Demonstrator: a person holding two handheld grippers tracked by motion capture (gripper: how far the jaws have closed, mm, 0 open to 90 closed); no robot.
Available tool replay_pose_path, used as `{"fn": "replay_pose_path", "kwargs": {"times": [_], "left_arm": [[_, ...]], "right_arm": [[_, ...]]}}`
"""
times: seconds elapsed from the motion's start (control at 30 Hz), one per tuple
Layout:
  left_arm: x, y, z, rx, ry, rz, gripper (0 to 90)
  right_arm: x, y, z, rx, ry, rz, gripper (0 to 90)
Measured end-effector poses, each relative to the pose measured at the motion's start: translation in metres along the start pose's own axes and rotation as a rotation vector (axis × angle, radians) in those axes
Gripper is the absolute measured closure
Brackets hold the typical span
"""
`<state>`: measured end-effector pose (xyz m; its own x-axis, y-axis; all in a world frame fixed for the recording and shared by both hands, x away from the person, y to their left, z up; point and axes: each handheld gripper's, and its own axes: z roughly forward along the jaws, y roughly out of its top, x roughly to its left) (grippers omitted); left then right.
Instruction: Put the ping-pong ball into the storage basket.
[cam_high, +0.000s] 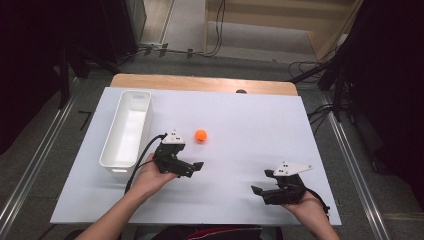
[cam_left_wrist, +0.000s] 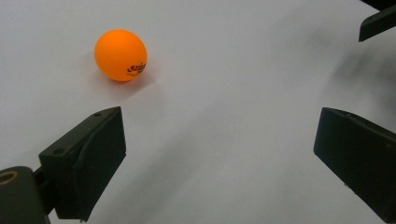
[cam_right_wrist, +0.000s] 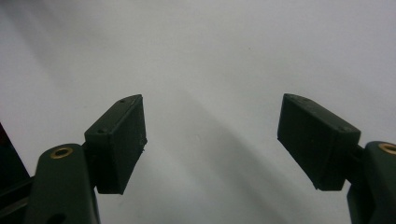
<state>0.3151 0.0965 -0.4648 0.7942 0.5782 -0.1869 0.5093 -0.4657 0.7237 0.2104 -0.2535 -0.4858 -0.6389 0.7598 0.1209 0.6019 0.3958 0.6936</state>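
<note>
In the high view, the orange ball (cam_high: 200, 135) lies on the white table (cam_high: 240, 125) near the frame's centre, just above and right of the left gripper (cam_high: 192, 169). A white bin (cam_high: 126, 129) stands at the left. The right gripper (cam_high: 263, 182) sits at lower right.

In the left gripper view, the jaws stand wide apart with nothing between them; the ball (cam_left_wrist: 121, 55) rests at upper left, beyond them.

In the right gripper view, the jaws are likewise spread over bare table.

On my feed I see a white rectangular bin (cam_high: 126, 129) lying lengthwise along the left side of the white tabletop (cam_high: 250, 125). Beyond the far wooden edge, black cables (cam_high: 212, 35) trail across the grey floor (cam_high: 50, 145).
</note>
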Motion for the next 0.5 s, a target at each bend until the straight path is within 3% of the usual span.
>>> {"fn": "replay_pose_path", "kwargs": {"times": [0.5], "left_arm": [[0.0022, 0.0085, 0.0067, 0.001, 0.007, 0.01, 3.1]], "right_arm": [[-0.0005, -0.0003, -0.0005, -0.005, -0.004, -0.001, 22.1]]}}
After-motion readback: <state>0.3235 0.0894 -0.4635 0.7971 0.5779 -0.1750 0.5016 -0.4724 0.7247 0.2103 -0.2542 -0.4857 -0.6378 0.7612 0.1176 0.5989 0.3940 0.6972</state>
